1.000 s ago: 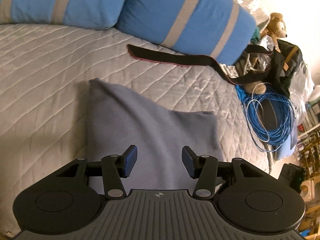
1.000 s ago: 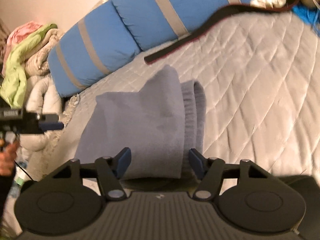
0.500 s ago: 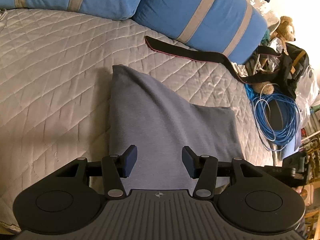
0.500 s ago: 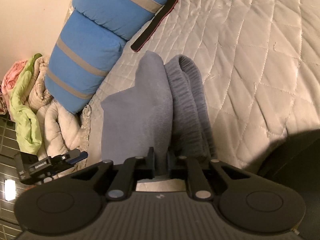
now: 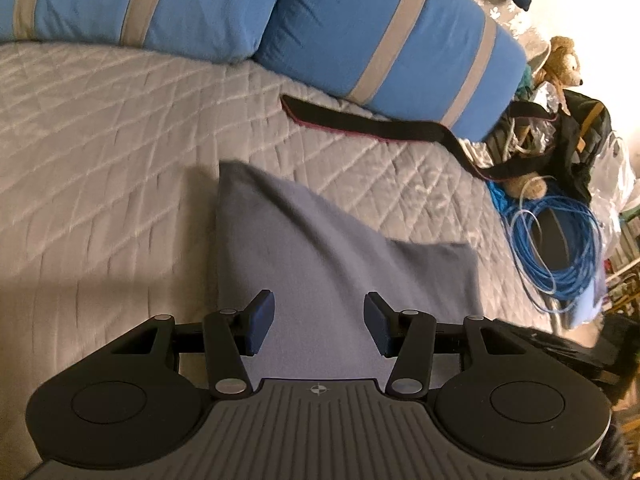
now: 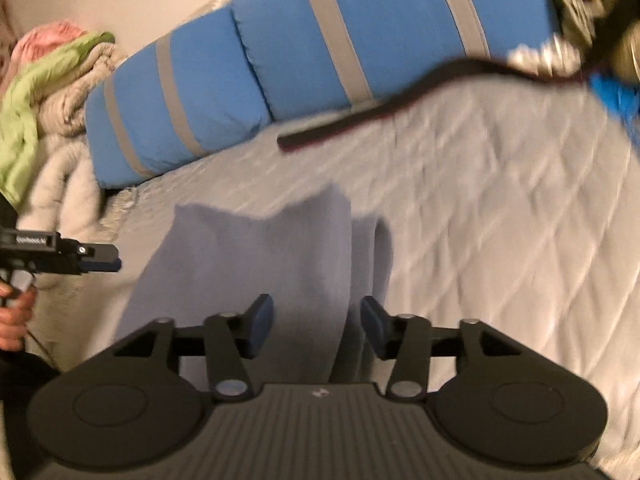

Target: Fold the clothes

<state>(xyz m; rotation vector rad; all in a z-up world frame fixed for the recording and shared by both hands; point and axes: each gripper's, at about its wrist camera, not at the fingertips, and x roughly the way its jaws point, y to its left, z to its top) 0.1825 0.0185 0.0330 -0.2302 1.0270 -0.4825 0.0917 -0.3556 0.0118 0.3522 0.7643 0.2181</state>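
Note:
A grey folded garment lies on the quilted bedspread. My left gripper hovers over its near edge, jaws apart, with nothing pinched between the blue pads. In the right wrist view the same garment shows a rolled fold along its right side. My right gripper is at the garment's near end and its jaws are opening; the fold sits in the gap and the pads stand clear of the cloth. The left gripper shows at the left edge, held by a hand.
Two blue pillows with grey stripes line the far side of the bed. A black strap lies in front of them. Beyond the bed's right edge are a coil of blue cable, a teddy bear and a dark bag. Piled clothes sit at the left.
The right gripper's jaws closed at the garment's near end half a second ago and have come apart again; its view tilted back up. The left gripper sank slightly toward the garment.

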